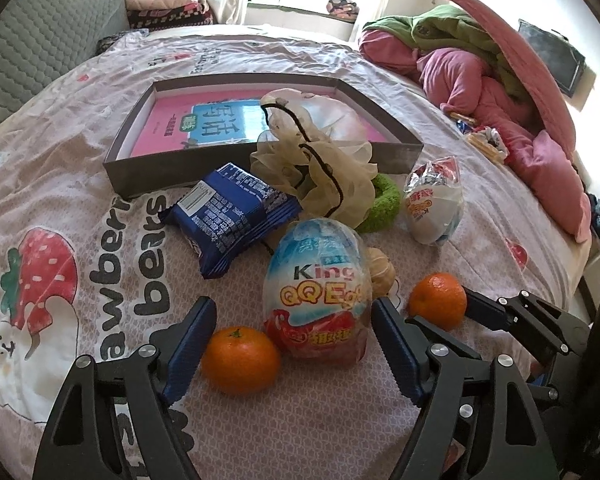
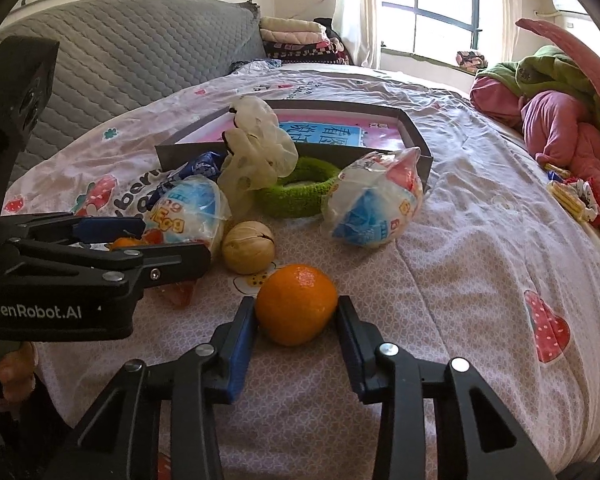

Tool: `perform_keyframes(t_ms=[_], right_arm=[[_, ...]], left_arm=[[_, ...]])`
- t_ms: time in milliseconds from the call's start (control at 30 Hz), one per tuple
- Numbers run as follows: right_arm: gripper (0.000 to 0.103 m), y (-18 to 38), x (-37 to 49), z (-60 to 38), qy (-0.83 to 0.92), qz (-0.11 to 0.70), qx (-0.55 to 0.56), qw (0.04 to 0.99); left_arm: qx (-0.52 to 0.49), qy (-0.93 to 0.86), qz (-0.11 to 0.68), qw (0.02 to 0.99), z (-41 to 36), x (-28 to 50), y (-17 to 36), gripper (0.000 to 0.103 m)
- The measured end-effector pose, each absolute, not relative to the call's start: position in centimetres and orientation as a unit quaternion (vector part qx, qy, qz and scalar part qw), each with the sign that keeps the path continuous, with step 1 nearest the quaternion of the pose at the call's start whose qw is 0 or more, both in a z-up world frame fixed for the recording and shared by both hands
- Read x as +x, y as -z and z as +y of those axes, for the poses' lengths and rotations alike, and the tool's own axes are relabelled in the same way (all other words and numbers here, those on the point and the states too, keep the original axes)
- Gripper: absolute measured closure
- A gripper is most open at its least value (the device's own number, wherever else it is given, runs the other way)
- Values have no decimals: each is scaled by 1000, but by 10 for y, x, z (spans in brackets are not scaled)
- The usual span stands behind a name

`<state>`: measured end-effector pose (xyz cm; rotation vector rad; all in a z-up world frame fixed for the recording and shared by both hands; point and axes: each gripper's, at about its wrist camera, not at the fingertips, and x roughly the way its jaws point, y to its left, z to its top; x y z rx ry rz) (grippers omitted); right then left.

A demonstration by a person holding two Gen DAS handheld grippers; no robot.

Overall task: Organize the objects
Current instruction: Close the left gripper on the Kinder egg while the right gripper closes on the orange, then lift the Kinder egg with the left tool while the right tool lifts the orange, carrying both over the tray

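right gripper [image 2: 296, 320] fingers flank an orange [image 2: 296, 304]; left gripper [image 1: 292, 344] fingers spread around the egg toy [image 1: 316, 292].

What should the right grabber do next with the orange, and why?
Probably squeeze shut. The right gripper is open with a blue pad on each side of the small round orange mandarin, which sits on the pink patterned bedsheet. Once held, it could go toward the shallow grey box.

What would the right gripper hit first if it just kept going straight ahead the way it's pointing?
The right gripper would meet the tangerine first: it sits on the bedsheet right between the open blue fingertips. The walnut lies further on and to the left, probably off that line.
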<state>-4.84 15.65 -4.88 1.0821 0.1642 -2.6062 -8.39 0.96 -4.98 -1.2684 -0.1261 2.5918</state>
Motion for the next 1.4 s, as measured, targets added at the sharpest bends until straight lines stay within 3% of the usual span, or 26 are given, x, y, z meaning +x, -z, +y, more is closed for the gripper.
perform_keyframes(t_ms=[167, 200, 233, 1400], right_arm=[[63, 49, -47, 158, 911, 56, 377, 158], [63, 48, -47, 158, 911, 56, 376, 158], [63, 48, -47, 158, 912, 56, 375, 158], [63, 32, -39, 160, 924, 54, 345, 156]], left_arm=[[-426, -893, -45, 136, 9, -81, 47, 36], [-424, -893, -48, 141, 8, -81, 46, 46], [-423, -893, -52, 146, 8, -80, 45, 49], [-382, -907, -69, 164, -1, -65, 19, 51]])
